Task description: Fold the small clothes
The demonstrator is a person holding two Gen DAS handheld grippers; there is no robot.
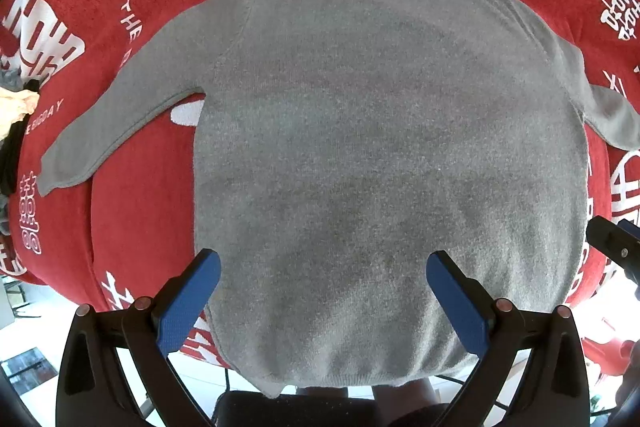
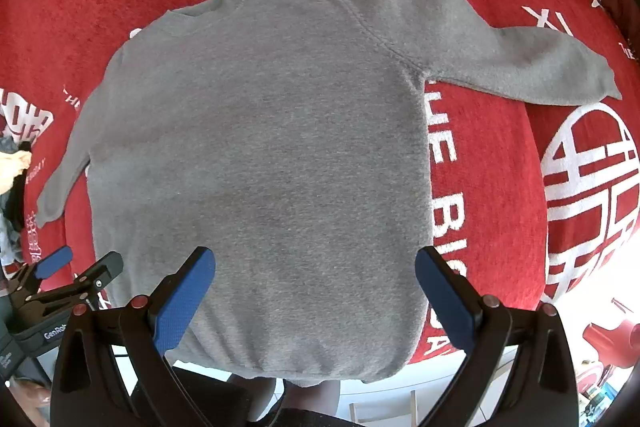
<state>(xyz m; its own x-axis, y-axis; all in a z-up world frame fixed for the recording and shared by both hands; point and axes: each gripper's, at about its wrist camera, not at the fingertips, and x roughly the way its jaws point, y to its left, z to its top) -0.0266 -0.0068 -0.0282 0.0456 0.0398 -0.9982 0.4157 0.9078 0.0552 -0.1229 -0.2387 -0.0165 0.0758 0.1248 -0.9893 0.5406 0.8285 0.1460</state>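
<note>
A small grey knit sweater (image 1: pixel 380 147) lies flat on a red cloth with white print, collar at the far side, hem hanging over the near edge, both sleeves spread outwards. My left gripper (image 1: pixel 323 267) hovers open above its lower left part, blue pads wide apart, nothing held. The same grey sweater (image 2: pixel 260 155) fills the right wrist view, where my right gripper (image 2: pixel 315 263) is open over its lower right part. The left gripper (image 2: pixel 76 267) also shows at the lower left of that view, and the right gripper (image 1: pixel 616 239) peeks in at the left wrist view's right edge.
The red cloth (image 2: pixel 500 187) covers the table up to a near edge. A pile of cream, black and grey garments (image 1: pixel 12 123) sits at the far left. A red object (image 2: pixel 612 339) is on the floor at the lower right.
</note>
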